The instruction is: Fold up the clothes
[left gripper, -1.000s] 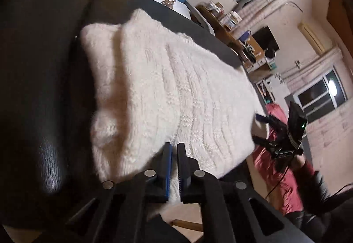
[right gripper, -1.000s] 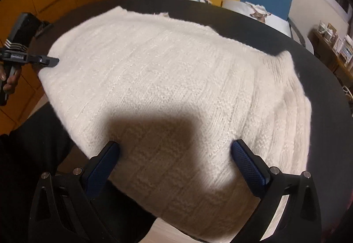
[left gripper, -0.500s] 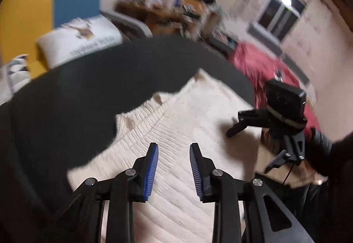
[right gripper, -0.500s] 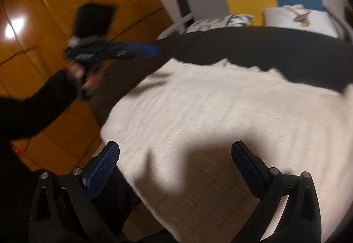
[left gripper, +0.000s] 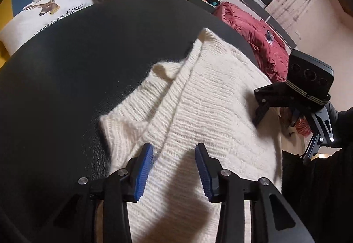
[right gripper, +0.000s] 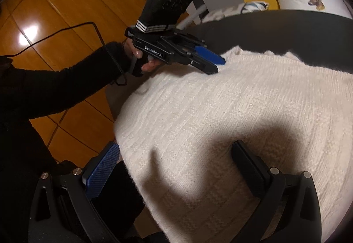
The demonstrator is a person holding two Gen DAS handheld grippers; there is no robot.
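We see a cream knitted sweater (left gripper: 198, 106) lying on a black round desk (left gripper: 77, 79), filling the lower centre and right of the left wrist view, with one folded layer running as a ridge from upper right to lower left. In the right wrist view the same sweater (right gripper: 253, 110) covers the centre and right of the frame, its near edge overhanging the desk rim at lower left.

Our left gripper (left gripper: 174, 168) sits at the bottom centre of its own view, blue pads apart and opening; the knit lies below the gap, and nothing is pinched between them. From the right wrist view that gripper (right gripper: 214, 63) appears at upper centre, held by a hand (right gripper: 141, 57) in a black sleeve (right gripper: 66, 86), its tips over the sweater's far left edge.

Our right gripper (right gripper: 176, 161) stands wide apart at the bottom of its view, holding nothing, above a shadowed patch of knit. In the left wrist view it (left gripper: 262, 104) shows at the right edge, tips at the sweater's right side; we cannot tell whether they touch.

A white cushion (left gripper: 44, 15) lies at upper left beyond the desk, and a red blanket (left gripper: 260, 42) at upper right.
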